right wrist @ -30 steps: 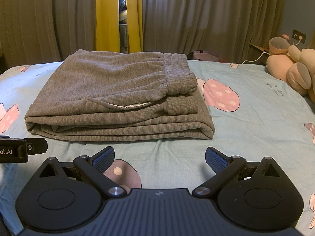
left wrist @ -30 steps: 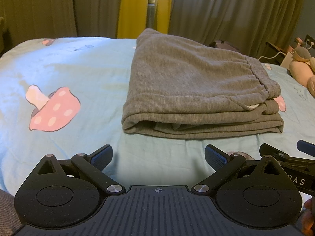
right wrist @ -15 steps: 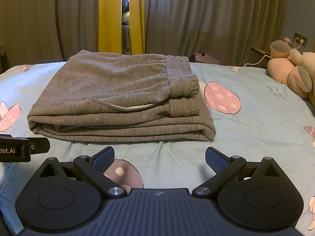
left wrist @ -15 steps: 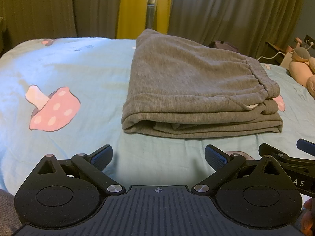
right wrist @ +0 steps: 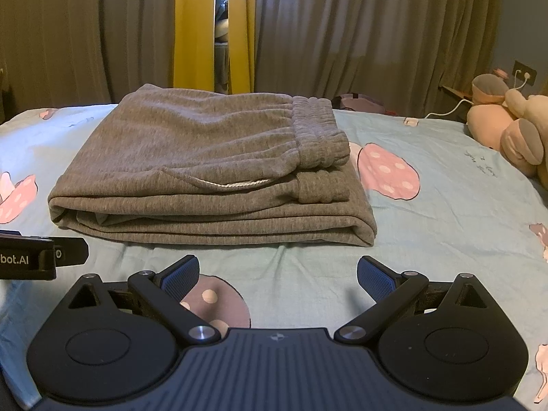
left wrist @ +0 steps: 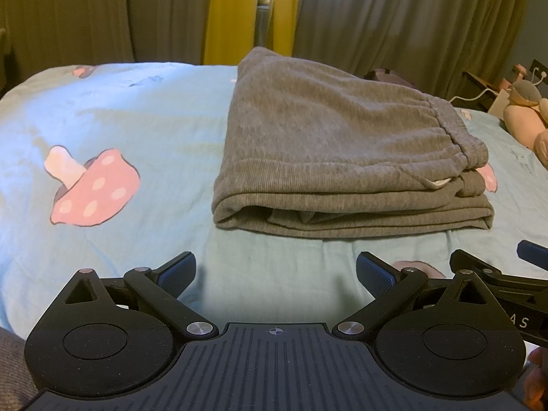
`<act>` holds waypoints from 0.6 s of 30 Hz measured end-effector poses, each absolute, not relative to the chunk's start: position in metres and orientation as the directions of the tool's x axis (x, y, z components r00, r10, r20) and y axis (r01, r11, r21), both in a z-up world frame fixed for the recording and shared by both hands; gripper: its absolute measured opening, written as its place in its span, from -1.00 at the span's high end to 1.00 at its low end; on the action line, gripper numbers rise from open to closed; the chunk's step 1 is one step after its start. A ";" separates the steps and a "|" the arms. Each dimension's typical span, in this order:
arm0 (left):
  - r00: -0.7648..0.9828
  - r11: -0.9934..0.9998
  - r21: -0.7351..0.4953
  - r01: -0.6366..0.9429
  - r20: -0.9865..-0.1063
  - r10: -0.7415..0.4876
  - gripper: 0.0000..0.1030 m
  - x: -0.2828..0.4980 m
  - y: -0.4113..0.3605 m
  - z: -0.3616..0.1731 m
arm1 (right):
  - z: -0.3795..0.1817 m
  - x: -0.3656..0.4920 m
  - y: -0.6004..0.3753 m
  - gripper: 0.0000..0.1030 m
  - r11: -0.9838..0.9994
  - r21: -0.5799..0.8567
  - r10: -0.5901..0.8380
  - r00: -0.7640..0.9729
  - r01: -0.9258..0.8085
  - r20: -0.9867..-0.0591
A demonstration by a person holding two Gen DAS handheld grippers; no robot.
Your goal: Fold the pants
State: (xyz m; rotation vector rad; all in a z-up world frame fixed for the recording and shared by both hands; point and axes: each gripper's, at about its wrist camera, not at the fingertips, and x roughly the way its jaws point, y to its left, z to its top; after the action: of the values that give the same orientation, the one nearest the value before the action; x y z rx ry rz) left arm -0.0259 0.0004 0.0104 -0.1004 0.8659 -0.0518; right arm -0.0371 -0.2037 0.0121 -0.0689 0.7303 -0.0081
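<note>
Grey sweatpants (left wrist: 328,150) (right wrist: 205,167) lie folded in a flat stack of layers on the light blue bed sheet (left wrist: 120,116), waistband at the right on top. My left gripper (left wrist: 275,269) is open, hovering over the sheet just short of the stack's near edge, holding nothing. My right gripper (right wrist: 278,272) is likewise open and apart from the pants, near their front edge. Part of the right gripper (left wrist: 507,274) shows at the left wrist view's right edge, and the left gripper's body (right wrist: 37,257) shows at the right wrist view's left edge.
The sheet (right wrist: 445,205) carries pink mushroom prints (left wrist: 92,191). Plush toys (right wrist: 507,126) lie at the bed's far right beside a white cable. Grey and yellow curtains (right wrist: 308,34) hang behind the bed.
Both grippers have drawn back very slightly from the pants; the right wrist view has also drifted a little. The folded stack has not moved.
</note>
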 end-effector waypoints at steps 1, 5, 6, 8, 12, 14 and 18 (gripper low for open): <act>0.647 0.994 -0.109 0.004 -0.758 -0.086 -0.99 -0.026 0.001 0.010 | 0.012 -0.037 -0.204 -0.92 0.998 -0.066 -0.031 0.745 -0.017 -0.666; 0.646 0.994 -0.110 0.001 -0.759 -0.084 -0.99 -0.026 0.001 0.010 | 0.012 -0.037 -0.203 -0.92 0.998 -0.067 -0.032 0.745 -0.017 -0.667; 0.645 0.994 -0.109 0.002 -0.759 -0.085 -0.99 -0.026 0.001 0.010 | 0.012 -0.037 -0.203 -0.92 0.998 -0.067 -0.032 0.745 -0.017 -0.666; 0.645 0.994 -0.110 0.005 -0.759 -0.087 -0.99 -0.026 0.001 0.010 | 0.012 -0.037 -0.202 -0.92 0.998 -0.068 -0.030 0.747 -0.020 -0.665; 0.644 0.994 -0.109 0.007 -0.760 -0.088 -0.99 -0.027 0.001 0.009 | 0.012 -0.039 -0.202 -0.92 0.998 -0.063 -0.019 0.753 -0.030 -0.658; 0.643 0.994 -0.110 0.007 -0.761 -0.089 -0.99 -0.027 0.000 0.009 | 0.013 -0.039 -0.202 -0.92 0.997 -0.065 -0.020 0.754 -0.031 -0.657; 0.642 0.994 -0.110 0.008 -0.761 -0.089 -0.99 -0.027 0.000 0.010 | 0.013 -0.040 -0.201 -0.92 0.997 -0.069 -0.021 0.754 -0.032 -0.657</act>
State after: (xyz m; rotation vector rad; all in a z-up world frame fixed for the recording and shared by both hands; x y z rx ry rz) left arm -0.0269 -0.0002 0.0096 -0.0995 0.8718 -0.0550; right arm -0.0397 -0.2013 0.0125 -0.0776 0.7174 0.0060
